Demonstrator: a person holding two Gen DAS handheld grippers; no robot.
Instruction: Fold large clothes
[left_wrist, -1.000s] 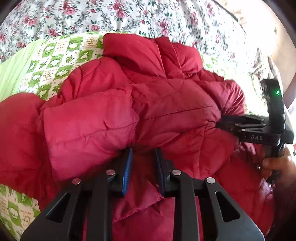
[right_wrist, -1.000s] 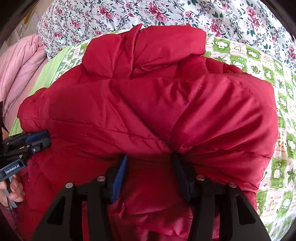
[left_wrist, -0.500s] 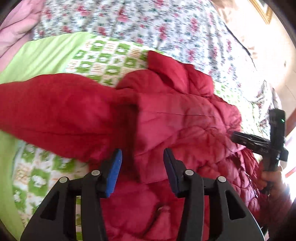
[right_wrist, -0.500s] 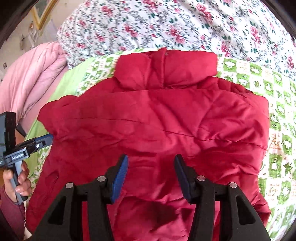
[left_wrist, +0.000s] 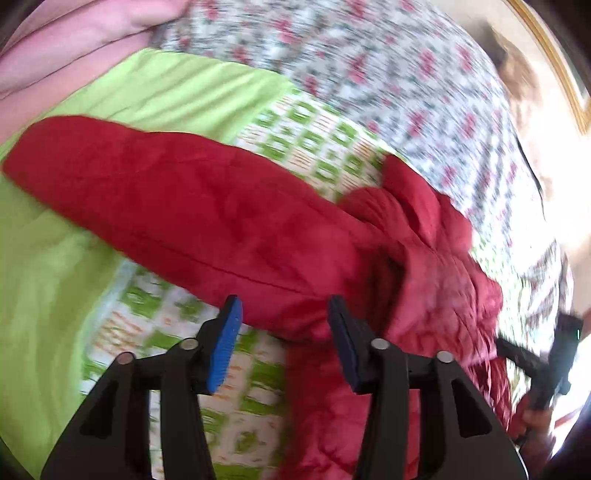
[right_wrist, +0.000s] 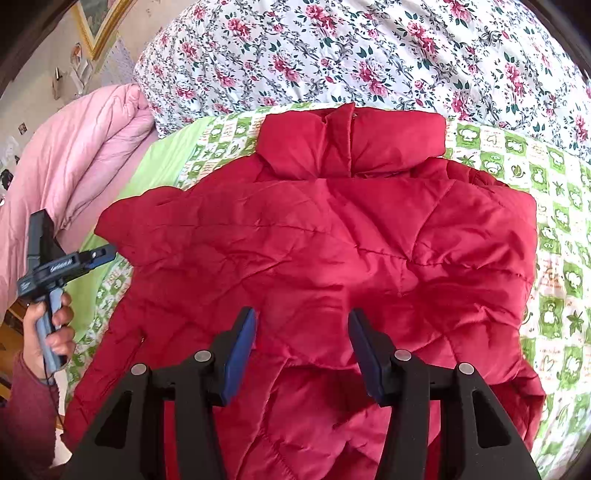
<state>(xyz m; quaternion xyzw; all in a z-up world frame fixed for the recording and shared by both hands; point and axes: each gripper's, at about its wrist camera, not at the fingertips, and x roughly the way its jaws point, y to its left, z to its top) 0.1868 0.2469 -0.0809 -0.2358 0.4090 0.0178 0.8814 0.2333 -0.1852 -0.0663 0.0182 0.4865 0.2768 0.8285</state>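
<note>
Evidently between folds, the red jacket (right_wrist: 314, 251) lay on the bed (right_wrist: 554, 229) while the left tongs (left_wrist: 284, 332) were opening empty beside the sleeve (left_wrist: 177, 206) and the right tongs (right_wrist: 301, 347) hung open, so regripping came next.

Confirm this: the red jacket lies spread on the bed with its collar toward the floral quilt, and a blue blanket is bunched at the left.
Wrong colour. The blanket bunched at the left is pink, as the right wrist view shows. The jacket does lie spread with its collar toward the floral quilt.
</note>
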